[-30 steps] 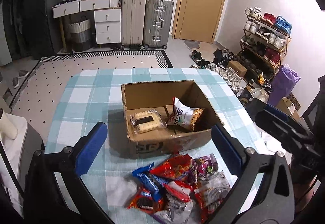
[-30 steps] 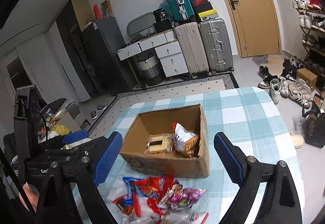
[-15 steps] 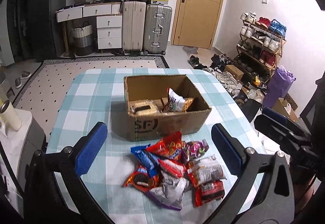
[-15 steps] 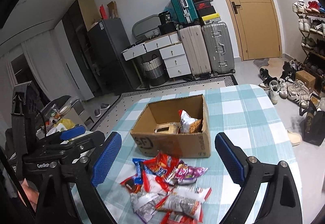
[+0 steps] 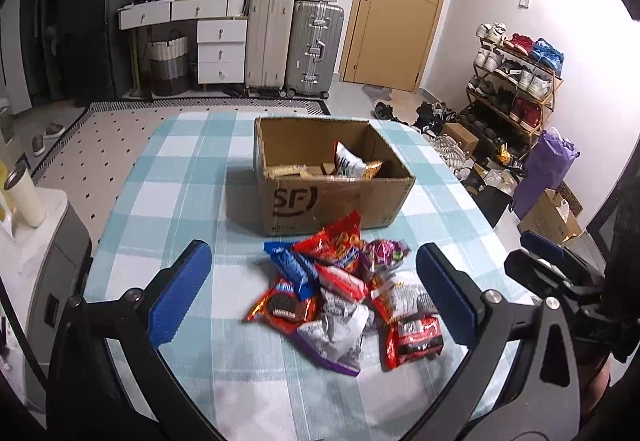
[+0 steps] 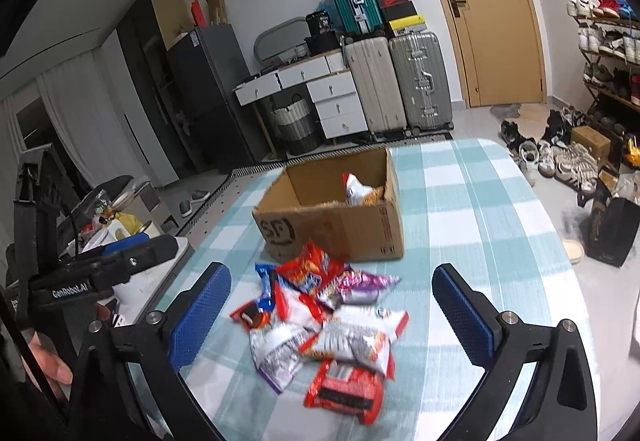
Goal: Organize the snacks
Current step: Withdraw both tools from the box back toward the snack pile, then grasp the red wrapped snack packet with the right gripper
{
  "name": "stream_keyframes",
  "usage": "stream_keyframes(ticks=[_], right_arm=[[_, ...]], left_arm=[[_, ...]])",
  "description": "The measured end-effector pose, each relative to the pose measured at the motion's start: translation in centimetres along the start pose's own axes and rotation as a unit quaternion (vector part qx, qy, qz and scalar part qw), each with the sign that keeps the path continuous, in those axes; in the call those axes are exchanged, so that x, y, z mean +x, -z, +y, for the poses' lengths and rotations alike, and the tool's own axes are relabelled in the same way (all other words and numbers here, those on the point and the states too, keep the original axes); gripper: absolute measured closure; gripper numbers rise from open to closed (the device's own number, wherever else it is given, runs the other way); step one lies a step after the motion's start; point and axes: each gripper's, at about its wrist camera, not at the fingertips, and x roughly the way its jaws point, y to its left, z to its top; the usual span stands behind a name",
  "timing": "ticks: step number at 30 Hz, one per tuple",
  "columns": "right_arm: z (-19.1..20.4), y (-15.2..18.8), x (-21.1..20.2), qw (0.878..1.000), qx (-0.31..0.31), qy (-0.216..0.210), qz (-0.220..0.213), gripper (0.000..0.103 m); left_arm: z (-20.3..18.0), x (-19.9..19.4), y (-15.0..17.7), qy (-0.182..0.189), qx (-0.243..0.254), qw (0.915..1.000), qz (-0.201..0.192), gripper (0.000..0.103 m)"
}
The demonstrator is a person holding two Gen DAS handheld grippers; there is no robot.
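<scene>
Cardboard is what the open box (image 5: 332,197) is made of, and it sits in the middle of my table (image 5: 180,177), which has a blue and white check cloth on it. Inside the box I can see a white and orange snack bag (image 5: 352,165) standing up and a flat pale packet (image 5: 288,171) lying next to it. Just in front of the box, and touching it, is a messy pile of snacks (image 5: 344,293). In the pile there is a red bag (image 5: 336,241) on top by the box, a blue cookie pack (image 5: 292,269), a purple candy bag (image 5: 386,251), a silver bag (image 5: 336,337) and a small red pack (image 5: 416,337) closest to me. My left gripper (image 5: 316,297) hangs over the pile with its blue pads far apart, and nothing is held between them. My right gripper (image 6: 332,317) hangs over the same pile, and its jaws are opening wide with nothing pinched in them. Both grippers are up above the snacks, not touching them. From the right camera I can see a bit of the hand (image 6: 48,361) that holds the left gripper.
</scene>
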Motion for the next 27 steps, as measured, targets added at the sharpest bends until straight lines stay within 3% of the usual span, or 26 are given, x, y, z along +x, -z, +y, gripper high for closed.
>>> stream_keyframes(ticks=[14,27], right_arm=[[-0.9,7.3,2.7,0.997,0.004,0.027,0.072,0.000],[-1.7,10.6,6.7,0.993,0.016,0.029,0.115,0.000]], left_arm=[[1.0,1.9,5.6,-0.012,-0.023,0.9991,0.033,0.001],[2.3,3.8,8.4,-0.025,-0.038,0.9977,0.050,0.001]])
